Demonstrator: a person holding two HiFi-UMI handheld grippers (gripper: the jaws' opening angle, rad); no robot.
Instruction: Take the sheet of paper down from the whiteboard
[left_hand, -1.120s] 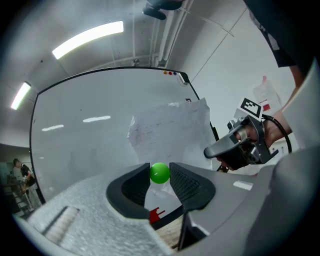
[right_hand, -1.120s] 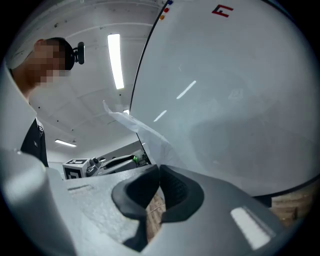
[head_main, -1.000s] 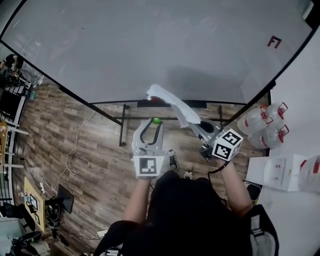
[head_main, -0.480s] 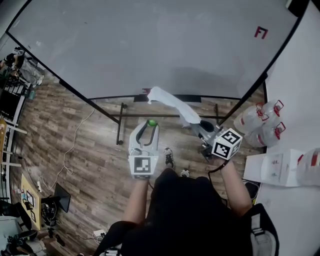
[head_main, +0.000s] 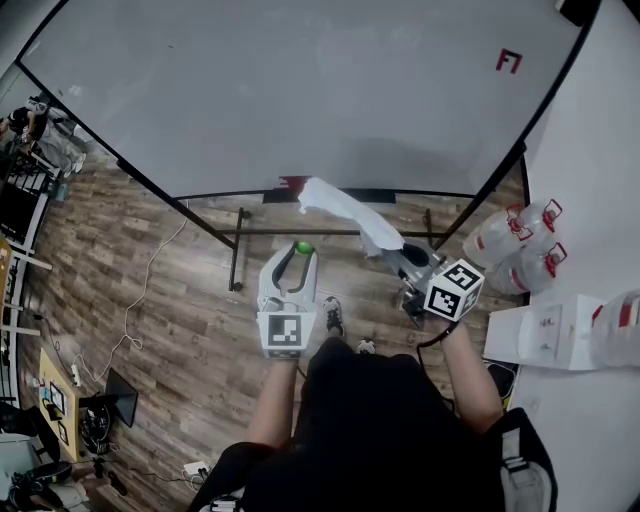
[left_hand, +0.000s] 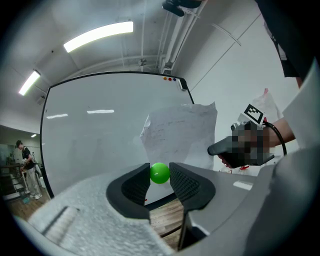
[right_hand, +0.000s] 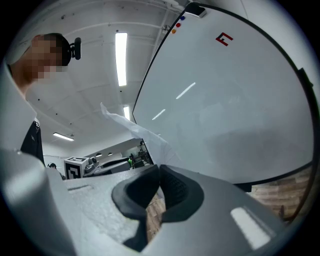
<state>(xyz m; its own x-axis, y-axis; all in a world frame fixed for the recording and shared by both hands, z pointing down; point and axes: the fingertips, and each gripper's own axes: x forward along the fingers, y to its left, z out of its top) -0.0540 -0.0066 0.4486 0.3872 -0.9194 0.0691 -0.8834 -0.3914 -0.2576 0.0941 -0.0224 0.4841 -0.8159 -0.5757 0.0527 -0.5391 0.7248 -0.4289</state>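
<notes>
Paper's off the board; both grippers loaded.

Nearest: left gripper (head_main: 302, 256) is pinching a small green ball (left_hand: 160, 173), probably the magnet, right at the tips of its ribbed black pads. The ball is smooth, hard and round, so I'd expect it to squirt out if the squeeze eases or the wrist rolls. Next, the right gripper (right_hand: 159, 172) has its jaws together on one edge of the sheet of paper (head_main: 340, 205). It's thin, limp, creased and faintly handwritten, arching up and forward in the air, seemingly clear of the board. A single-edge hold could slip or tear if the free end snags. Farthest: glossy, dark-framed whiteboard (head_main: 300, 90), bare except for a small red mark.
</notes>
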